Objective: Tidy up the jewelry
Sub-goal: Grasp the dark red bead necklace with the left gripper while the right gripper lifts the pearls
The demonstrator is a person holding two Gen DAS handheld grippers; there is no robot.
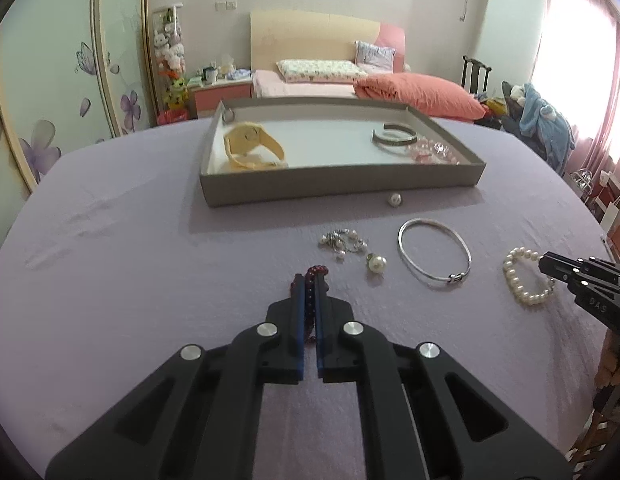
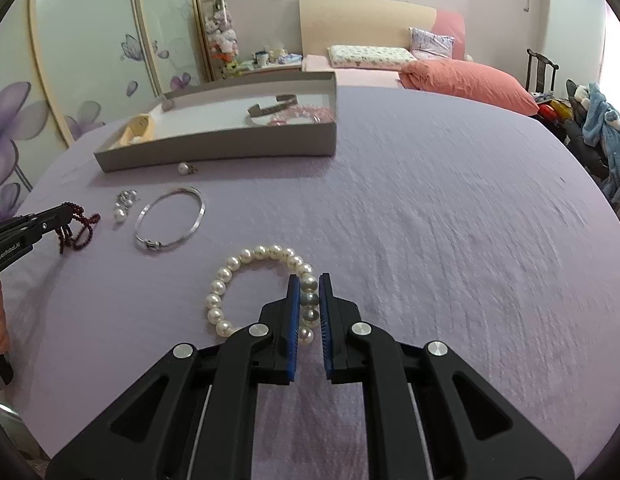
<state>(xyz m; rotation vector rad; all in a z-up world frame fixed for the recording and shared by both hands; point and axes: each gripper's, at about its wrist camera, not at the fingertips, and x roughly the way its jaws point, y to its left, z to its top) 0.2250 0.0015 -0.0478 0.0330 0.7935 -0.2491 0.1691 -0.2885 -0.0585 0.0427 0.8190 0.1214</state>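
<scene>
Meanwhile the left gripper (image 1: pixel 309 280) is clamped on the red beads (image 1: pixel 310 300) over the cloth (image 1: pixel 130 260). Right gripper (image 2: pixel 309 280) pinches the pearl bracelet (image 2: pixel 238 264); tray (image 1: pixel 342 190) beyond

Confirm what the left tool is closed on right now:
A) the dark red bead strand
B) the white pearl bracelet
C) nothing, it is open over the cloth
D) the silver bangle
A: the left tool has its blue pads shut on the dark red bead strand, while the white pearl bracelet sits in the right tool and the silver bangle lies untouched on the cloth.
</scene>
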